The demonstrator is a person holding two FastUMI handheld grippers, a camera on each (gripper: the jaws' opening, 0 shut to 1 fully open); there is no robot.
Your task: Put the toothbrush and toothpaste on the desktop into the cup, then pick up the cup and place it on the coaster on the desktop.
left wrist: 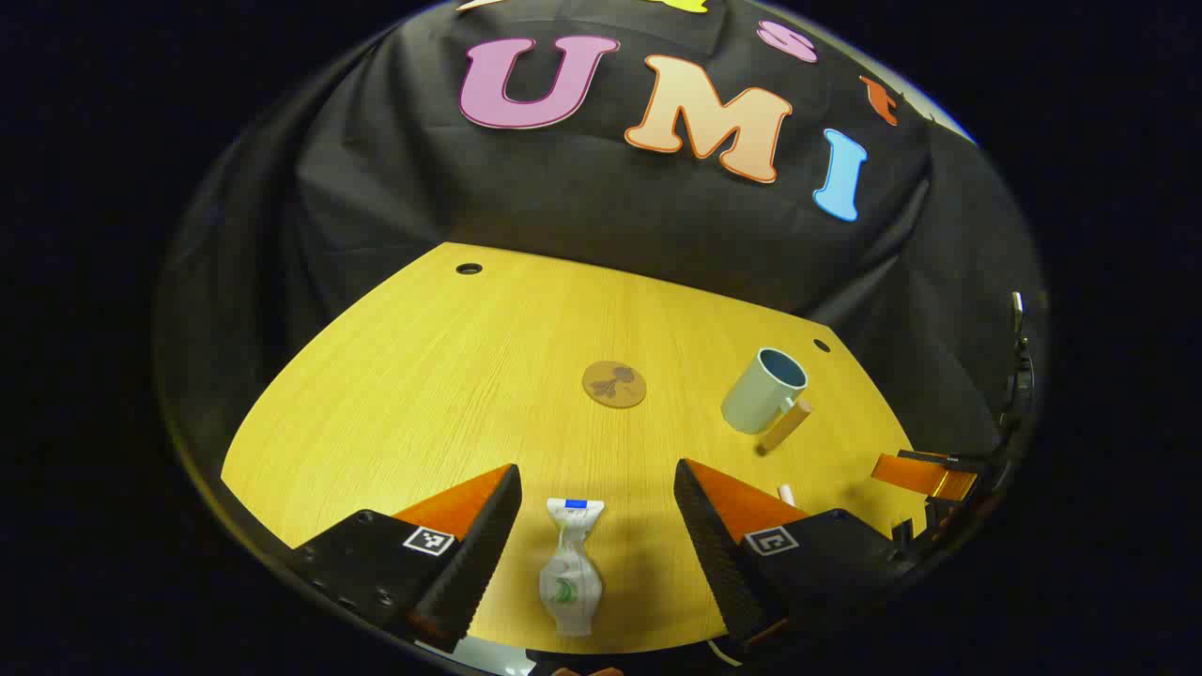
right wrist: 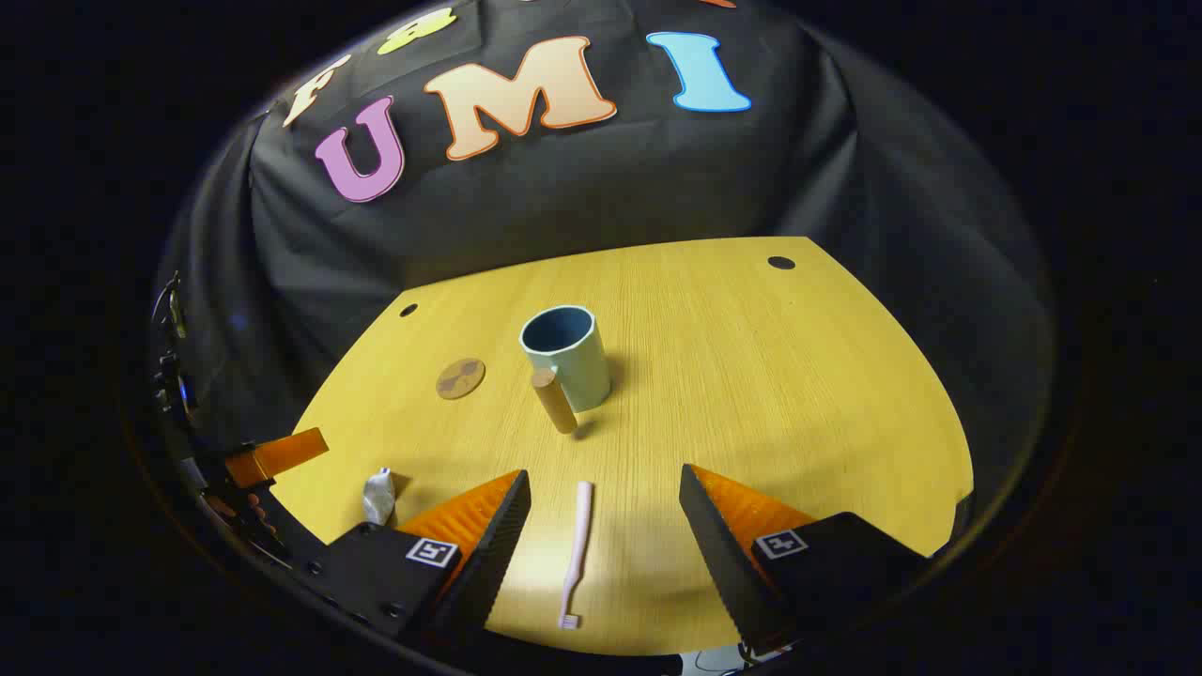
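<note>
I held both spread: left hand-held gripper (left wrist: 597,526) straddling toothpaste (left wrist: 570,577); right hand-held gripper (right wrist: 605,526) straddling toothbrush (right wrist: 576,552), cup (right wrist: 567,356) at 12 o'clock.

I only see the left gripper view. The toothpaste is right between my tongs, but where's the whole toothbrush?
Observer: In the right gripper view, the toothbrush lies flat on the table, between the right tongs.
Operator: Which end points at the cup?
Observer: The plain handle end points toward the cup. The bristle end is nearest the camera.
Operator: Are the right tongs grabbing it?
Observer: No. They are open, one finger on each side of the toothbrush, not touching it.
</note>
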